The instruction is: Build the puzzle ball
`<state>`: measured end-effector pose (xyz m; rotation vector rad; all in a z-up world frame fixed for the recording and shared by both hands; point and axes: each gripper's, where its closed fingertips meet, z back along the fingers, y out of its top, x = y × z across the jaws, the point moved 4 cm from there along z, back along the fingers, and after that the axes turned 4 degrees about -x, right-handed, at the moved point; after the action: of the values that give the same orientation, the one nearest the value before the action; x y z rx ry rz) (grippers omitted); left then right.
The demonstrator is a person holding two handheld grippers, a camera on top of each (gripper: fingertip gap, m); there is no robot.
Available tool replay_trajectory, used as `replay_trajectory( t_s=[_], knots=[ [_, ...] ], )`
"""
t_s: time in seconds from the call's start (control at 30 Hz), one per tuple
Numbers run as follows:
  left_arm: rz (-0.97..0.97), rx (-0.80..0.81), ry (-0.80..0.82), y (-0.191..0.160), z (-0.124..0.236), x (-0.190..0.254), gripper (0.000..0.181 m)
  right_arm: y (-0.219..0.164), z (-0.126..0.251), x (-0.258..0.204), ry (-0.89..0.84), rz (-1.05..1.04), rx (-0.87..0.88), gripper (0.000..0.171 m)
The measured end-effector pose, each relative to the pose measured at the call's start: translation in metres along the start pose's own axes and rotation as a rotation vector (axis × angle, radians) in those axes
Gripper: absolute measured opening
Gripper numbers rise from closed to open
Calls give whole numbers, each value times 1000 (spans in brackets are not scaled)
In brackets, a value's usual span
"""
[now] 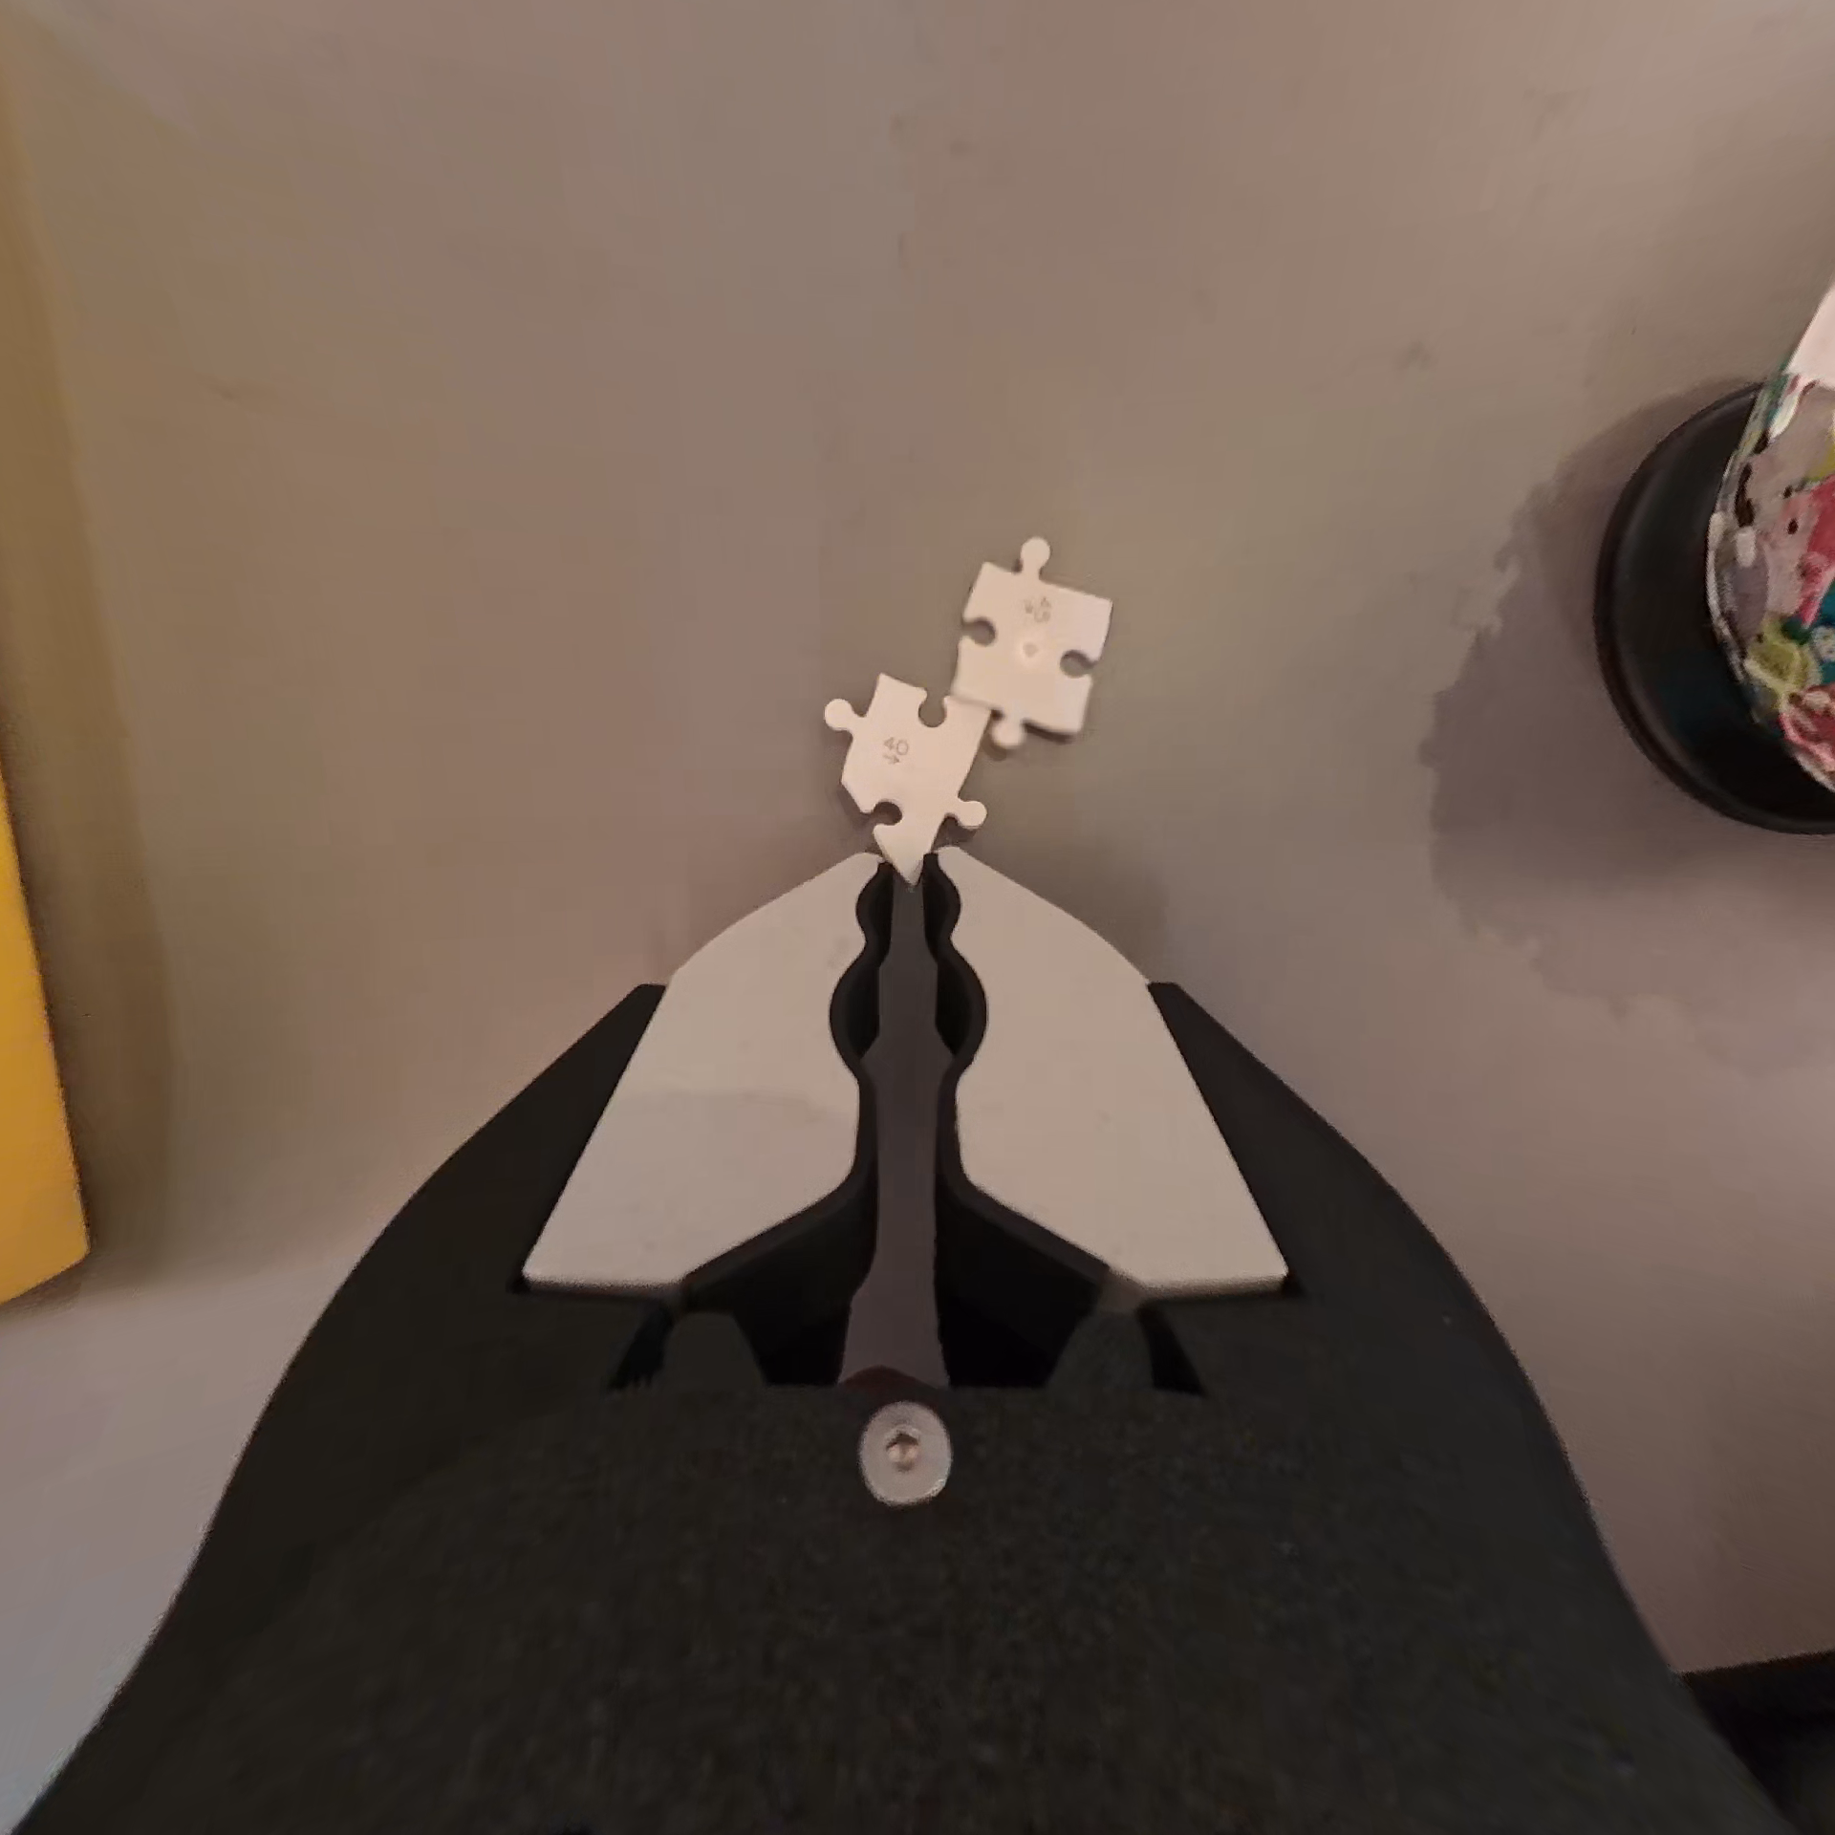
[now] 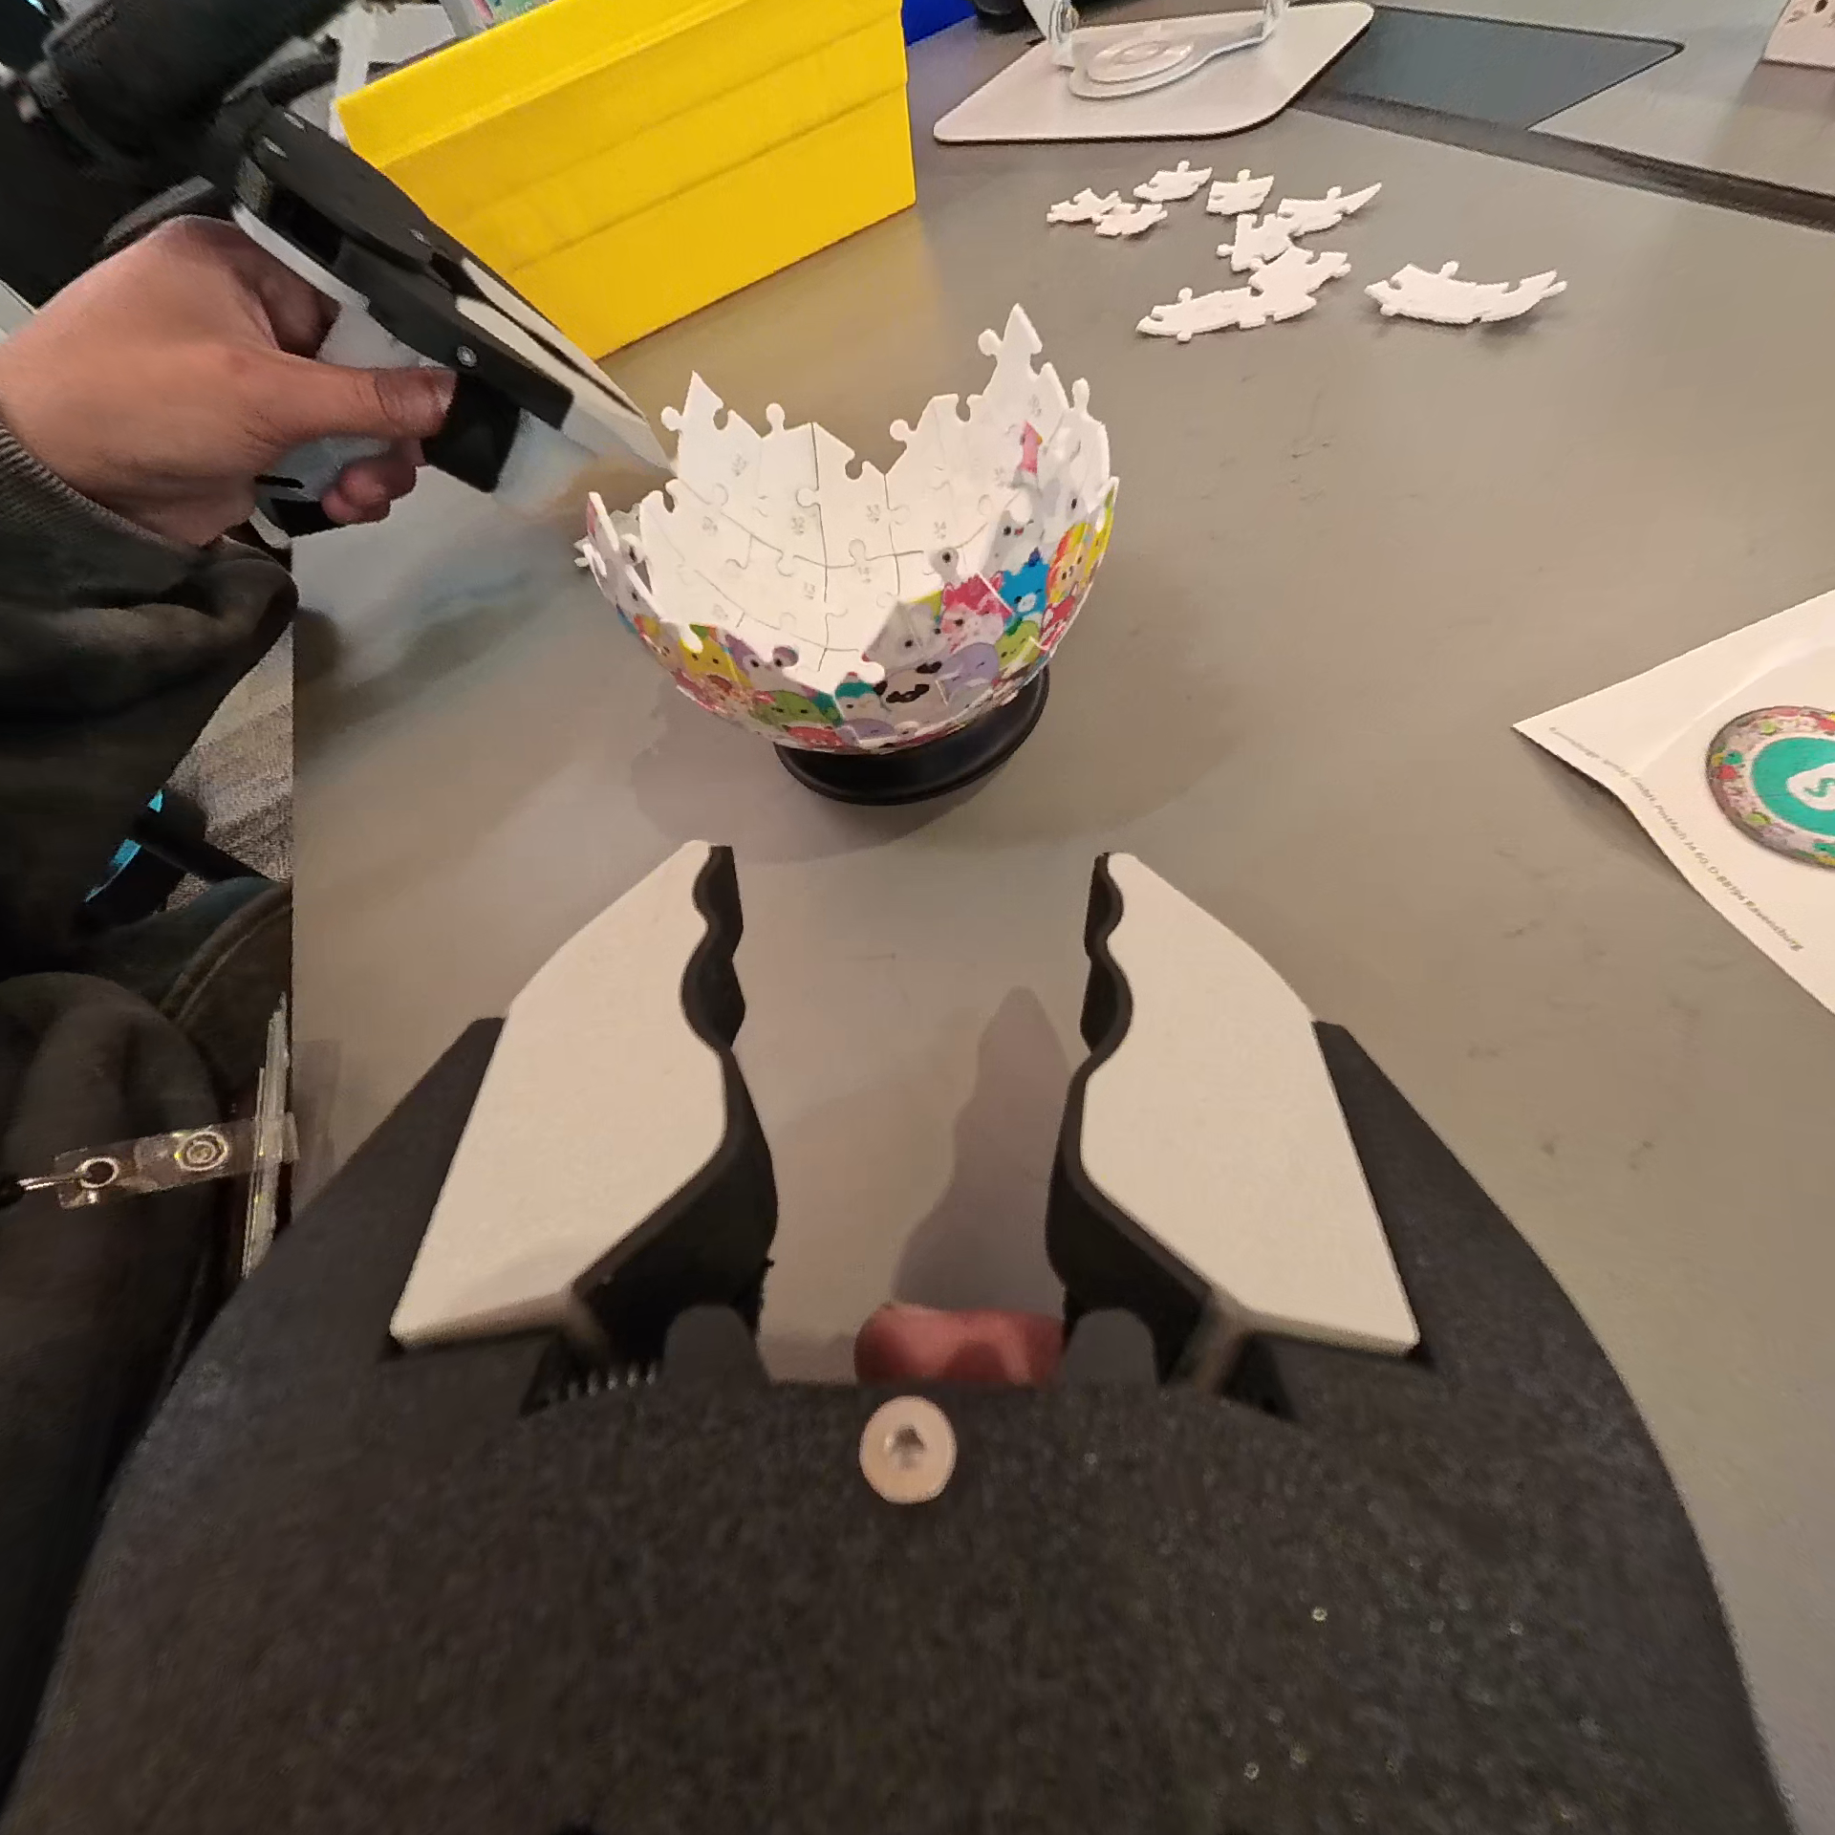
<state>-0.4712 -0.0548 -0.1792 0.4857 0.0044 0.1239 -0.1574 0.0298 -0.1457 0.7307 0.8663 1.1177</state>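
My left gripper (image 1: 909, 874) is shut on the corner of a white puzzle piece (image 1: 899, 770), held over the grey table. A second white piece (image 1: 1033, 645) sits just beyond it with edges overlapping; I cannot tell whether they are joined. The half-built puzzle ball (image 2: 864, 596), a colourful open shell with a white inside, rests on a black stand (image 2: 914, 755). It also shows at the right edge of the left wrist view (image 1: 1777, 556). My right gripper (image 2: 914, 884) is open and empty, just in front of the stand. The left gripper (image 2: 655, 452) is by the ball's left rim.
Several loose white pieces (image 2: 1291, 248) lie at the back right. A yellow box (image 2: 645, 169) stands behind the ball. A printed sheet (image 2: 1738, 755) lies at the right. A grey pad (image 2: 1142, 89) is at the back. A person's hand (image 2: 199, 387) holds the left gripper. My right fingertips sit around 30 centimeters from my left ones.
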Motion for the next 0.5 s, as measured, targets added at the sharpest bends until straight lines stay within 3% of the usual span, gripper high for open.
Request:
replay_trajectory(
  t_s=[0.13, 0.33, 0.5],
  knots=[
    [-4, -25, -75, -1, -5, 19, 6, 0, -1, -1, 5, -1, -3, 67],
    [-22, -21, -149, -2, 1, 34, 27, -2, -2, -2, 9, 7, -13, 67],
    [-99, -6, -167, -13, 10, 38, 29, -2, -2, -2, 8, 7, -17, 67]
  ],
)
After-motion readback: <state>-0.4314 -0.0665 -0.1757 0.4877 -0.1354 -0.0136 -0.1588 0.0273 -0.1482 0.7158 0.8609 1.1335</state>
